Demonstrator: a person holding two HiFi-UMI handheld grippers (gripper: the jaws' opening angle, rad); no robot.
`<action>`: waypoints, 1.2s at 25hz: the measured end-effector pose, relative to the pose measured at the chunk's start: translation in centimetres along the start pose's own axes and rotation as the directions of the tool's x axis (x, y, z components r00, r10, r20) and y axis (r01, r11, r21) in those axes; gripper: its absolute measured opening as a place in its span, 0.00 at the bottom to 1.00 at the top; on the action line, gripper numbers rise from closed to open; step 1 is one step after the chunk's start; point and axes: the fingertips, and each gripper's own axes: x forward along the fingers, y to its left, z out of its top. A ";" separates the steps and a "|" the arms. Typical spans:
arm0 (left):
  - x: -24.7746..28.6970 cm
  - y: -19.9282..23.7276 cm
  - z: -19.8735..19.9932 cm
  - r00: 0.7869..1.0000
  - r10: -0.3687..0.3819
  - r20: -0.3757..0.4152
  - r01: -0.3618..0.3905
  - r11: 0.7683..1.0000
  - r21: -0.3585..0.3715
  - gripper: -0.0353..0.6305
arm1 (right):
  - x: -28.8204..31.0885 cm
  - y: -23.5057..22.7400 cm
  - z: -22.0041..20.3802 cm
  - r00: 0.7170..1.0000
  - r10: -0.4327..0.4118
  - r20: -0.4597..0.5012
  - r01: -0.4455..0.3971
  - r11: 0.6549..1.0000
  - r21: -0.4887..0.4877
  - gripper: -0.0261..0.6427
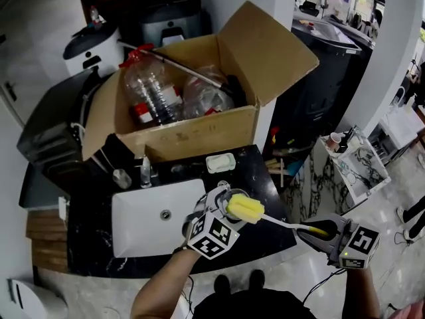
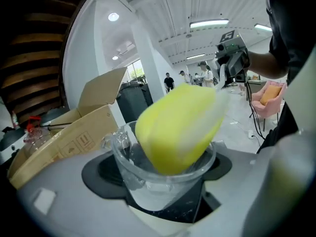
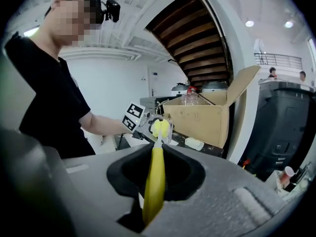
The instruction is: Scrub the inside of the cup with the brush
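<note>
My left gripper (image 1: 218,203) is shut on a clear plastic cup (image 1: 223,193), held above the right end of the white sink. In the left gripper view the cup (image 2: 148,181) sits between the jaws with its mouth facing away. The brush's yellow sponge head (image 2: 177,127) stands at the cup's mouth, its tip dipping inside. My right gripper (image 1: 313,232) is off to the right, past the counter edge, shut on the brush's yellow handle (image 3: 154,181). A thin white stem runs from the handle to the sponge head (image 1: 246,209). In the right gripper view the sponge head (image 3: 160,128) shows far ahead at the cup.
A white sink basin (image 1: 143,234) is set in a black counter (image 1: 262,234), with a faucet (image 1: 145,171) and a soap dish (image 1: 220,162) behind it. An open cardboard box (image 1: 192,135) with plastic bottles stands at the back. A marble-topped stand (image 1: 355,171) is at the right.
</note>
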 end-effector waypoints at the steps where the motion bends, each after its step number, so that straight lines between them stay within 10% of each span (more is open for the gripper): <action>1: 0.2 -0.1 0.1 1.000 0.005 -0.011 -0.005 1.000 0.010 0.71 | -0.1 -0.3 -0.1 1.000 0.003 -0.021 -0.003 1.000 -0.028 0.12; 30: 4.4 -6.3 0.3 0.968 0.041 -0.248 -0.003 0.988 0.151 0.71 | 1.0 -3.3 -1.4 0.943 0.030 -0.332 -0.186 0.873 -0.450 0.13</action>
